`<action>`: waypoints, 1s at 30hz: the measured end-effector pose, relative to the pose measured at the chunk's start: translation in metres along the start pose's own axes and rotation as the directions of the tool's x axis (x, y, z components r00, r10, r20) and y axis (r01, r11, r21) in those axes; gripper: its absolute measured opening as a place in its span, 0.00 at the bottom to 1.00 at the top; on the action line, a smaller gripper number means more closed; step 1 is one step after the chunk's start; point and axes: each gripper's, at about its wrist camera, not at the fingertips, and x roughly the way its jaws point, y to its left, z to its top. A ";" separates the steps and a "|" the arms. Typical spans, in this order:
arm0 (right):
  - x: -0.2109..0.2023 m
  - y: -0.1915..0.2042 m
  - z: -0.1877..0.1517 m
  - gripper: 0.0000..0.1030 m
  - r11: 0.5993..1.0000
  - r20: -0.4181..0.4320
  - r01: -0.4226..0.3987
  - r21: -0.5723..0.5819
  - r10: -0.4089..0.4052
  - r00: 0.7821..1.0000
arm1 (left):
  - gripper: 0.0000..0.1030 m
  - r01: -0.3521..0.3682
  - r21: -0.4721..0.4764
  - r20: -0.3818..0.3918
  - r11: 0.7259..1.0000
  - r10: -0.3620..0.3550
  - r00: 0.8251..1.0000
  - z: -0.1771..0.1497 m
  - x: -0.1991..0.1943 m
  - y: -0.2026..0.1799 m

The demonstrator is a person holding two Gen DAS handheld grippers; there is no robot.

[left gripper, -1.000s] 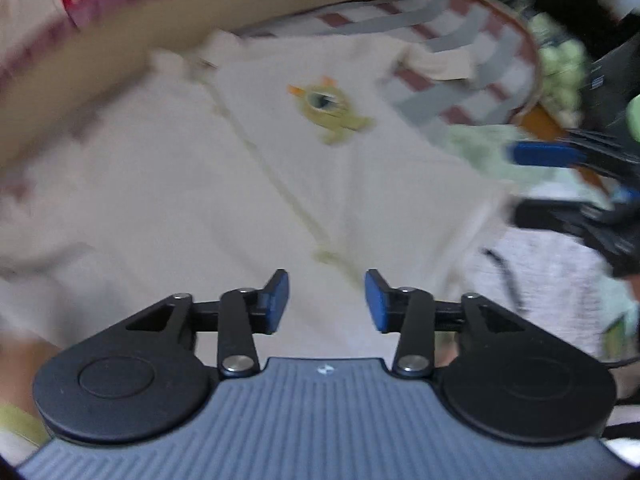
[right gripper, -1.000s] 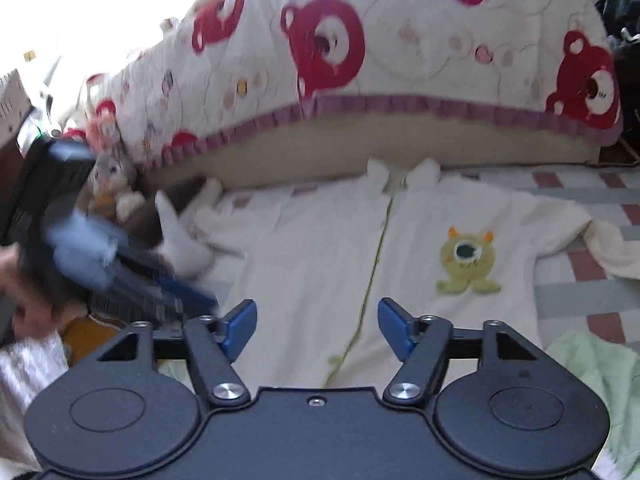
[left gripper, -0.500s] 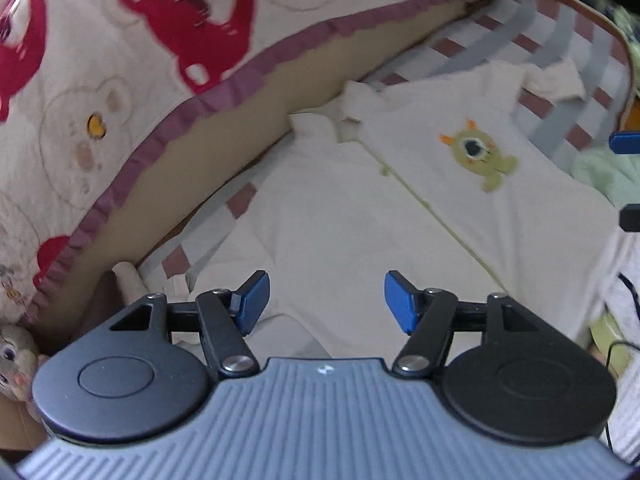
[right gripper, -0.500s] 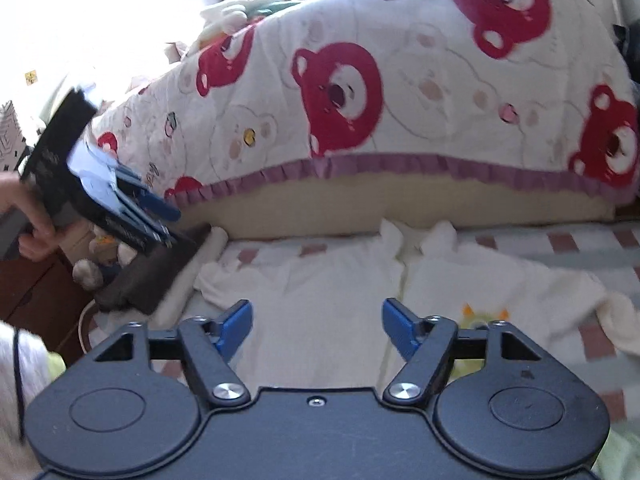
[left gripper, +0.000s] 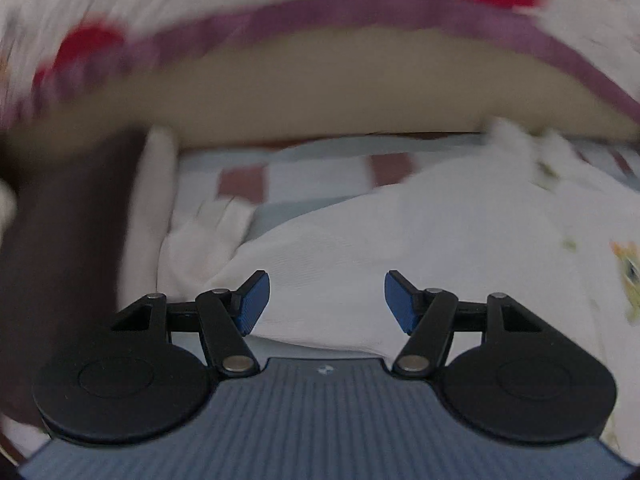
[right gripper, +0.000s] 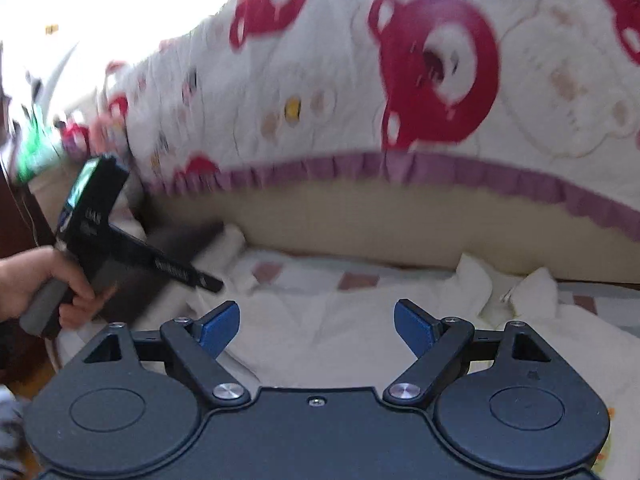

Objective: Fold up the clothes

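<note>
Cream garment (left gripper: 420,248) lies spread flat on the checked mat (left gripper: 320,176) below the bear quilt (right gripper: 400,80), its sleeve (left gripper: 208,236) stretching leftward toward the nearer left gripper (left gripper: 326,298) (released, like the right gripper (right gripper: 316,326)), both empty.

Left tongs (left gripper: 326,300) gape wide, blue pads empty. Right tongs (right gripper: 316,326) also spread wide, empty. A hand (right gripper: 38,284) grips the left tool's handle.
</note>
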 end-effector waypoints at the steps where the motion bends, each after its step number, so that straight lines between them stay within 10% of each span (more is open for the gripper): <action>1: 0.014 0.001 -0.008 0.82 1.000 -0.003 -0.005 -0.025 0.004 1.000 | 0.61 -0.013 -0.047 0.002 0.999 0.013 1.000 -0.008 0.015 0.013; 4: 0.057 -0.001 -0.035 0.66 0.999 -0.034 0.019 -0.035 -0.020 0.999 | 0.61 -0.012 -0.219 0.009 0.976 0.015 1.000 -0.036 0.052 0.052; 8: 0.095 -0.012 -0.063 0.04 0.993 -0.113 -0.020 0.118 0.033 0.993 | 0.61 0.030 -0.429 0.042 0.903 -0.013 0.999 -0.073 0.083 0.091; 17: 0.092 -0.011 -0.099 0.11 0.996 -0.259 0.038 0.086 -0.015 0.966 | 0.61 0.149 -0.503 0.247 0.851 -0.023 0.969 -0.084 0.093 0.106; 21: 0.098 -0.015 -0.102 0.18 0.995 -0.280 0.028 0.091 -0.002 0.960 | 0.62 0.106 -0.434 0.340 0.895 0.054 0.939 -0.077 0.071 0.094; 22: 0.102 -0.015 -0.102 0.18 0.994 -0.284 0.024 0.105 0.007 0.959 | 0.50 0.094 -0.417 0.364 0.904 0.072 0.929 -0.075 0.066 0.090; 23: 0.106 -0.014 -0.102 0.18 0.994 -0.282 0.014 0.113 0.019 0.959 | 0.14 0.081 -0.400 0.387 0.913 0.089 0.918 -0.074 0.060 0.087; 30: 0.133 -0.003 -0.106 0.18 0.997 -0.286 0.041 0.065 -0.020 0.958 | 0.06 -0.048 -0.307 0.553 0.951 0.219 0.804 -0.064 0.019 0.065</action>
